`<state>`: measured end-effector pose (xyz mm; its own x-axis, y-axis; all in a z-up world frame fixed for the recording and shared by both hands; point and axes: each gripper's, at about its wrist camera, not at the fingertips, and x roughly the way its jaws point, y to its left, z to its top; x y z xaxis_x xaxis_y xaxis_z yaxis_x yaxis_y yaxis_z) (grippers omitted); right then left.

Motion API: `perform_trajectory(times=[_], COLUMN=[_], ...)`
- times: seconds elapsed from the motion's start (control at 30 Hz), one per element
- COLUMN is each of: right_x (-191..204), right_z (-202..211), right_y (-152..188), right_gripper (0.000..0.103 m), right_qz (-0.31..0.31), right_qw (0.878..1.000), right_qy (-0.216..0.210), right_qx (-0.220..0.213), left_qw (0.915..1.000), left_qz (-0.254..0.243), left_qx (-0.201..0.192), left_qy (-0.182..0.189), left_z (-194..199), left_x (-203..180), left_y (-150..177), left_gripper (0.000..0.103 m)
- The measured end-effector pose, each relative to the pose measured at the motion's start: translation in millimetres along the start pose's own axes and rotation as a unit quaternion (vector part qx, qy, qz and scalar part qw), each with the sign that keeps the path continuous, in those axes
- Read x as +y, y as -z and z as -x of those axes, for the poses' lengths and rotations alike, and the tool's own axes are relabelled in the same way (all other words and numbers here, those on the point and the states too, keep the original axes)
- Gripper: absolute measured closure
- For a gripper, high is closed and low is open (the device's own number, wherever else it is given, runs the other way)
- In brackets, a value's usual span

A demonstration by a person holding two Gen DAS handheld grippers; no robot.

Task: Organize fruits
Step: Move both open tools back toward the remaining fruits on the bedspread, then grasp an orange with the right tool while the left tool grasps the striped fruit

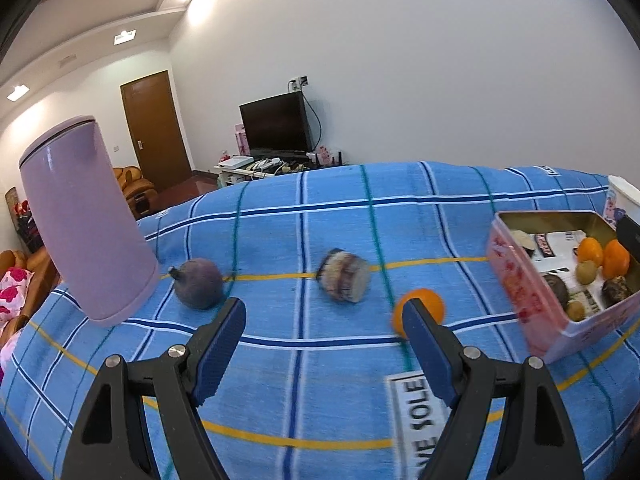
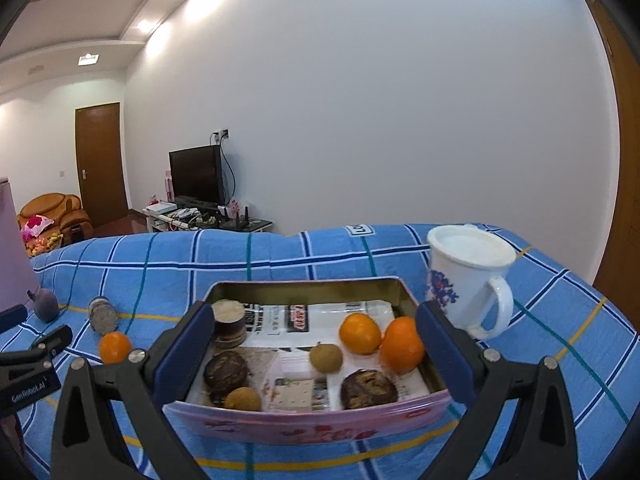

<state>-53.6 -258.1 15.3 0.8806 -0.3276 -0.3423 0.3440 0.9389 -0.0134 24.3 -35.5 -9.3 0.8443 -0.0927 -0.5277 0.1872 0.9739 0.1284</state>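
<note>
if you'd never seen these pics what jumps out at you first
The bright blue checked cloth fills both views. A pink tin sits on it, holding two oranges among brown and dark fruits, with a white flowered mug at its far right corner. To the tin's left a loose orange lies on the cloth just beyond the open left gripper, and a tall lilac canister stands at the far left.
</note>
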Motion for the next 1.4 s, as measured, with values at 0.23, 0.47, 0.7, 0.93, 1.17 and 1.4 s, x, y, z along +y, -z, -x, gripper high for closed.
perform_trajectory(times=[0.23,0.47,0.7,0.93,1.17,1.4], right_x=[30.1,63.5,98.9,126.0,160.8,179.7], right_z=[1.1,2.3,-0.5,-8.7,-30.7,-78.2], right_y=[2.9,3.7,4.9,5.8,10.1,19.0], right_gripper=[0.0,0.0,0.0,0.0,0.015,0.033], right_qz=[0.007,0.009,0.02,0.038,0.078,0.083], right_qw=[1.0,0.999,0.998,0.995,0.986,0.968], right_qy=[-0.011,-0.029,-0.055,-0.075,-0.106,-0.135], right_qx=[0.009,0.014,0.025,0.047,0.105,0.196], left_qw=[0.9999,0.9996,0.9992,0.9955,0.9936,0.996], left_qz=[0.011,0.027,0.036,0.074,0.081,0.061], left_qx=[0.006,0.01,0.011,0.037,0.045,0.04], left_qy=[-0.006,-0.005,-0.012,-0.045,-0.065,-0.051], left_z=[-9.5,-12.3,-16.4,-34.3,-41.3,-39.1], left_x=[24.3,43.9,66.0,108.9,122.9,114.7], left_y=[-1.3,-0.1,-0.3,-0.2,1.3,-0.4], left_gripper=[0.021,0.021,0.021,0.021,0.021,0.021])
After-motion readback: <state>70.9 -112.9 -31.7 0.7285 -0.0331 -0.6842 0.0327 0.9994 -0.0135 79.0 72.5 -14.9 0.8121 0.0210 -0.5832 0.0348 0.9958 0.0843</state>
